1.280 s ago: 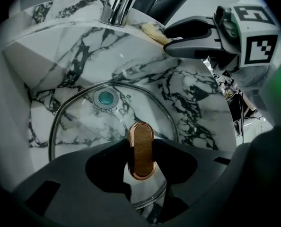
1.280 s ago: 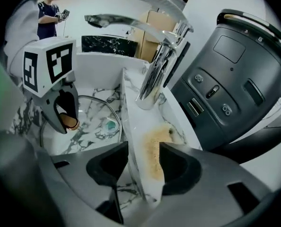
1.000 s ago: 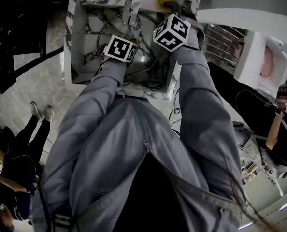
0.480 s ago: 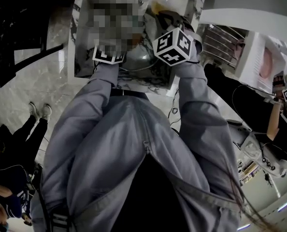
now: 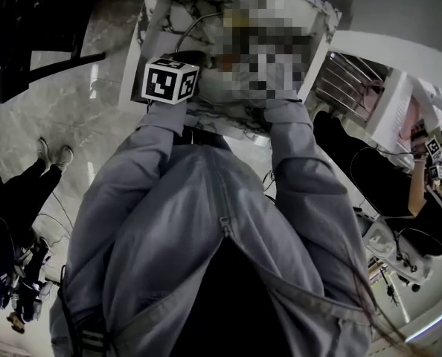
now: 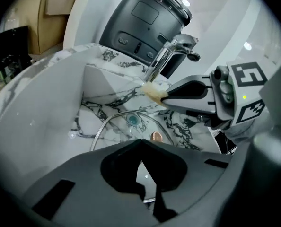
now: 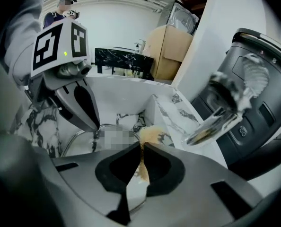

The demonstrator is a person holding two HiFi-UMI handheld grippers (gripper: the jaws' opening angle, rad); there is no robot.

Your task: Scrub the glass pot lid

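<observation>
One glass lid (image 6: pixel 116 132) lies in the marble sink (image 6: pixel 46 103), with the single tap (image 6: pixel 171 56) at twelve o'clock. The left tool (image 6: pixel 141 148) is pinched shut on the lid's rim at six o'clock. The right tool (image 7: pixel 141 148) is clamped on the one yellow sponge (image 7: pixel 151 132). The lid looks stiff, breakable and probably slick when wet, so I'd hold it by the rim.

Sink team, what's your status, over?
Left gripper shut on glass lid rim. Right gripper shut on sponge. Lid in sink; faucet beside sponge.
</observation>
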